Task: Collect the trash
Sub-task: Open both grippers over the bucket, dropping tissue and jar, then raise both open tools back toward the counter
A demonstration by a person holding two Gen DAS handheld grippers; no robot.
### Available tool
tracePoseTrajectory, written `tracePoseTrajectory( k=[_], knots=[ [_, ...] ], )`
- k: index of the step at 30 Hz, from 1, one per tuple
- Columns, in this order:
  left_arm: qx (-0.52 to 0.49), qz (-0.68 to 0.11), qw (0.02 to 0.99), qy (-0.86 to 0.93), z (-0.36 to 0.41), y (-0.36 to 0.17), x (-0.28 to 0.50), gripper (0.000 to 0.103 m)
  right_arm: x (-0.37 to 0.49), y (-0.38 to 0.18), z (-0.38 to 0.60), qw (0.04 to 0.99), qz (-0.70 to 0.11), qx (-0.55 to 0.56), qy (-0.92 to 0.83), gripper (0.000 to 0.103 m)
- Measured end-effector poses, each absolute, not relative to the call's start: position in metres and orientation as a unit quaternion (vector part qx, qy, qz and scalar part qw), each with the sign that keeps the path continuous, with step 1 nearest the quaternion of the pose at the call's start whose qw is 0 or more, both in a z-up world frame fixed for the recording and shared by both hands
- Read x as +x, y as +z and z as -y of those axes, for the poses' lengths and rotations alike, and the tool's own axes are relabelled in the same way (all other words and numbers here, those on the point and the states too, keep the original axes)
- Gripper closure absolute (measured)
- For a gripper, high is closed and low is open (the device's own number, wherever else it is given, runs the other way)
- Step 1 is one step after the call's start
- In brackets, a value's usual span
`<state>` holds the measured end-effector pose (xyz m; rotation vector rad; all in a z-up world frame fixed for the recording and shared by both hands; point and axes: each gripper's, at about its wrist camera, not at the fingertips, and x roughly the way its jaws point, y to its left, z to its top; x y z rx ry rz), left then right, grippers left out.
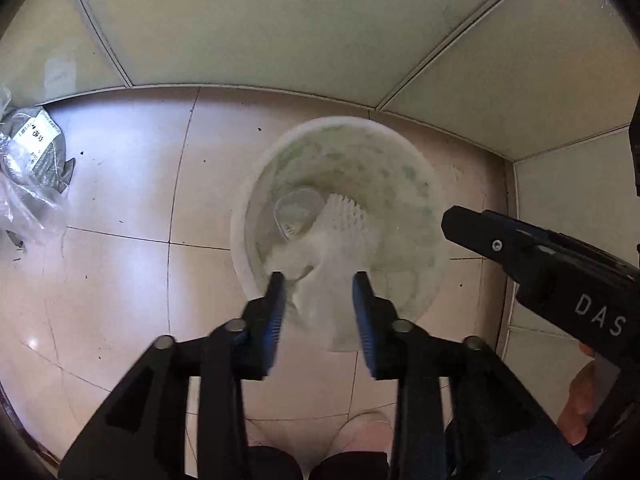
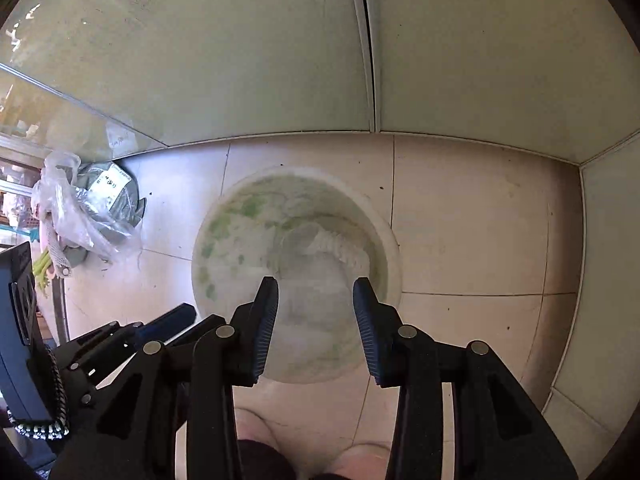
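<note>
A round white bin (image 1: 239,240) with a green-patterned liner stands on the tiled floor, close to the wall. At its bottom lie a clear plastic cup (image 1: 298,210) and a white foam net (image 1: 348,216). My left gripper (image 1: 320,280) points down over the bin's near rim, jaws apart. A blurred white piece of trash (image 1: 320,308) hangs loose between its blue pads (image 1: 276,316). My right gripper (image 2: 316,284) hovers over the same bin (image 2: 394,248), open with nothing between its fingers. The cup (image 2: 298,236) and net (image 2: 336,246) show through the gap. Each gripper appears in the other's view: right gripper (image 1: 450,222), left gripper (image 2: 180,314).
A crumpled clear plastic bag with a grey parcel (image 1: 38,148) (image 2: 106,200) lies on the floor at the left by the wall. Pale green panels (image 1: 280,32) close off the back and right, forming a corner. A person's hand (image 1: 580,400) holds the right gripper.
</note>
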<state>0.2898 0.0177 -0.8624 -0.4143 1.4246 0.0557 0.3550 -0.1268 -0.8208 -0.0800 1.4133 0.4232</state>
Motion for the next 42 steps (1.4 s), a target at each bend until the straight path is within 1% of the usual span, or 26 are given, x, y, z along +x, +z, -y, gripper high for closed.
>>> tracePoseTrajectory(
  k=[2,5,9,11,15,21,25,29,33,36,37,39,40,42],
  knots=[
    [-0.188,-0.648,0.737,0.028,-0.022,-0.858,0.291,0.068,0.354,-0.818,0.123,0.741,-0.643,-0.041,0.190,0.067],
    [-0.191,-0.643,0.741,0.032,-0.028,-0.835,0.291,0.068,0.352,-0.798,0.123,0.745,-0.637,-0.042,0.192,0.067],
    [-0.186,-0.632,0.751,0.039,-0.036,-0.786,0.295,0.068,0.348,-0.758,0.121,0.751,-0.630,-0.042,0.194,0.067],
    [-0.181,-0.622,0.761,0.039,-0.038,-0.751,0.296,0.068,0.344,-0.727,0.122,0.756,-0.624,-0.038,0.197,0.067],
    [-0.162,-0.593,0.788,0.039,-0.038,-0.660,0.302,0.068,0.337,-0.654,0.120,0.769,-0.605,-0.023,0.205,0.067],
    [-0.133,-0.549,0.825,0.032,-0.033,-0.516,0.306,0.068,0.321,-0.521,0.118,0.802,-0.558,-0.035,0.212,0.067],
    [-0.115,-0.519,0.846,0.028,-0.030,-0.430,0.305,0.068,0.309,-0.434,0.121,0.829,-0.518,-0.044,0.206,0.067],
    [-0.108,-0.488,0.866,0.022,-0.030,-0.347,0.303,0.068,0.296,-0.356,0.128,0.850,-0.484,-0.028,0.204,0.067],
    [-0.105,-0.460,0.882,0.012,-0.035,-0.274,0.300,0.068,0.281,-0.289,0.129,0.873,-0.445,-0.020,0.197,0.067],
    [-0.092,-0.437,0.895,0.005,-0.036,-0.228,0.298,0.068,0.272,-0.248,0.122,0.890,-0.417,-0.015,0.184,0.067],
    [-0.087,-0.430,0.899,0.002,-0.039,-0.215,0.298,0.068,0.270,-0.236,0.121,0.895,-0.408,-0.011,0.180,0.065],
    [-0.077,-0.411,0.908,-0.003,-0.044,-0.191,0.296,0.063,0.264,-0.215,0.122,0.905,-0.388,-0.004,0.173,0.060],
    [-0.073,-0.401,0.913,-0.003,-0.046,-0.181,0.297,0.063,0.262,-0.207,0.119,0.911,-0.377,-0.001,0.169,0.058],
    [-0.067,-0.384,0.921,-0.003,-0.049,-0.161,0.295,0.062,0.261,-0.191,0.117,0.919,-0.358,0.004,0.162,0.057]
  ],
)
